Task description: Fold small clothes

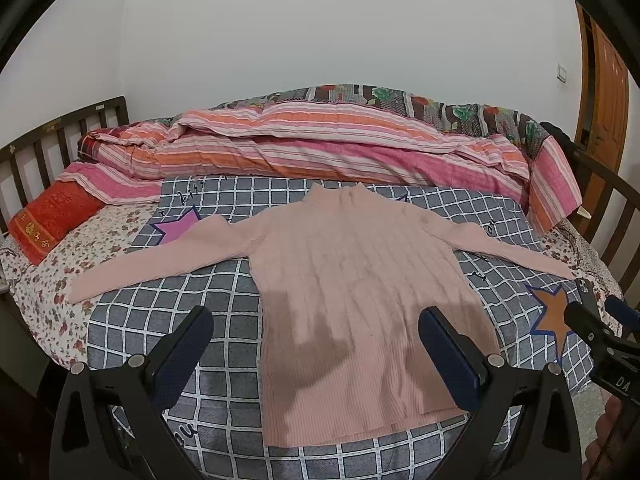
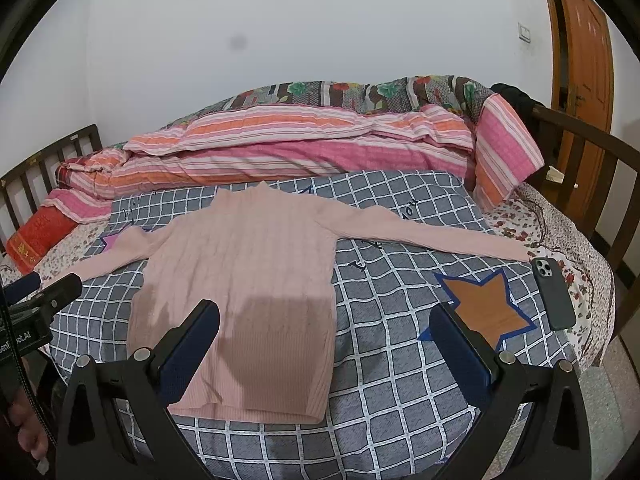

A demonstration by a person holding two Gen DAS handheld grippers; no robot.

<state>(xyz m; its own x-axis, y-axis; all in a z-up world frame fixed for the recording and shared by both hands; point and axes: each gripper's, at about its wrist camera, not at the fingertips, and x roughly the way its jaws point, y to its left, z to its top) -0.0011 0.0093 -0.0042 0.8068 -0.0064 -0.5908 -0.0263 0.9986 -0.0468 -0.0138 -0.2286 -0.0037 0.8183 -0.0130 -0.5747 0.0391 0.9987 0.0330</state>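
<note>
Two grippers hover above a bed, both with fingers spread apart and empty. Left gripper (image 1: pixel 316 340) sits over the hem of the pink ribbed sweater (image 1: pixel 352 280); right gripper (image 2: pixel 324 340) sits over the sweater's right edge. The sweater lies flat, sleeves outstretched, on a grey checked cover (image 2: pixel 400 360) printed with stars and partly legible script. A dark phone (image 2: pixel 554 292) lies touching the right cuff. Lettering on the grippers is cut off.

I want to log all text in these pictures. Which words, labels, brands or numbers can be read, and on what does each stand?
"DA", cut off: right gripper body.
"ot.AI", start hidden: left gripper body.
Black lettering on grey checked blanket: distorted, unreadable.
Gold characters on red embroidered cushion: too blurred.
</note>
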